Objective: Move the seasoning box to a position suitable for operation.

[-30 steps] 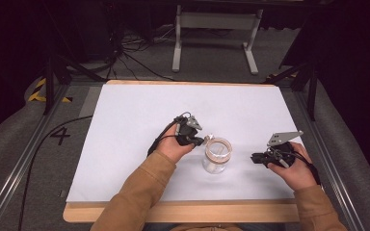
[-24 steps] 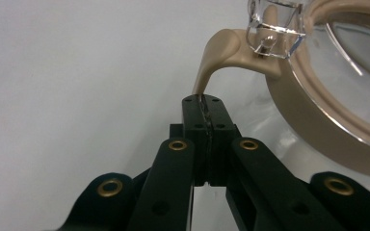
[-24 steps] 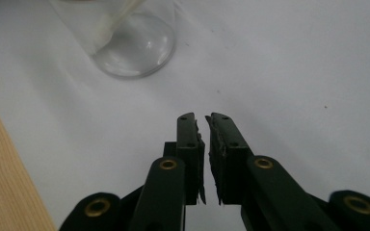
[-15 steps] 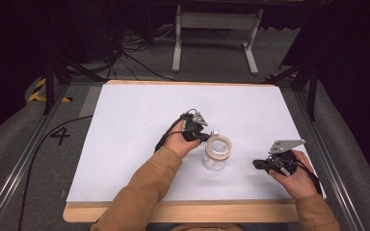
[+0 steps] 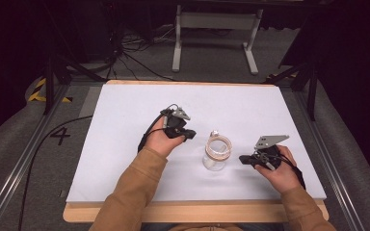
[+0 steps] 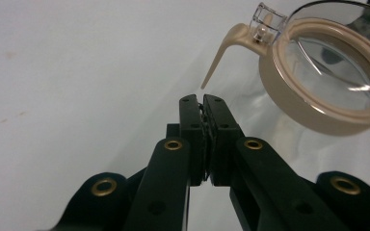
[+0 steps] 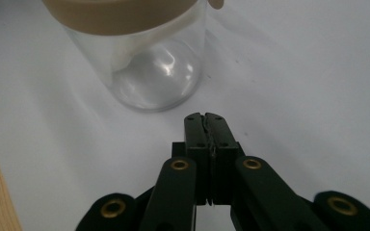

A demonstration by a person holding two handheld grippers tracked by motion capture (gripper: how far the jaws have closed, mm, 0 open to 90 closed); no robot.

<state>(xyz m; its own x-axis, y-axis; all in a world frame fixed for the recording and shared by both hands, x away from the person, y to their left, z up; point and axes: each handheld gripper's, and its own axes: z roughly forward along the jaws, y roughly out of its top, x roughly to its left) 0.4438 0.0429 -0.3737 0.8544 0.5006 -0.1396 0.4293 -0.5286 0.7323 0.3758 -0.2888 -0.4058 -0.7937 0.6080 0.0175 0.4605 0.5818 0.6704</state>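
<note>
Standing upright near the front middle of the white surface [image 5: 125, 144], a clear glass jar [image 5: 215, 155] with a tan-rimmed lid [image 6: 318, 72] sits between my two claws, touched by neither; a tan latch lever [image 6: 221, 55] curves away from the lid's clear hinge in the left gripper view, hanging just above my jaw tips.

My left claw [image 5: 189, 135] rests off the jar's left side, its tips aimed toward the glass; its jaws are pressed together with nothing between them, though they have just eased apart by a hair. My right claw [image 5: 243, 159] lies level just beside the jar's right side, jaws brought fully together on nothing after just finishing their closing; in the right gripper view the jar's rounded base stands a little beyond the tips, apart from them.

Writing is scarce: a dark figure "4" [image 5: 60, 136] is marked on the grey floor [image 5: 38, 159] left of the surface; the jar and lid carry no label that I can read. A pale wooden board edge [image 5: 197, 211] runs along the near side, under the person's tan sleeves [image 5: 135, 185].
</note>
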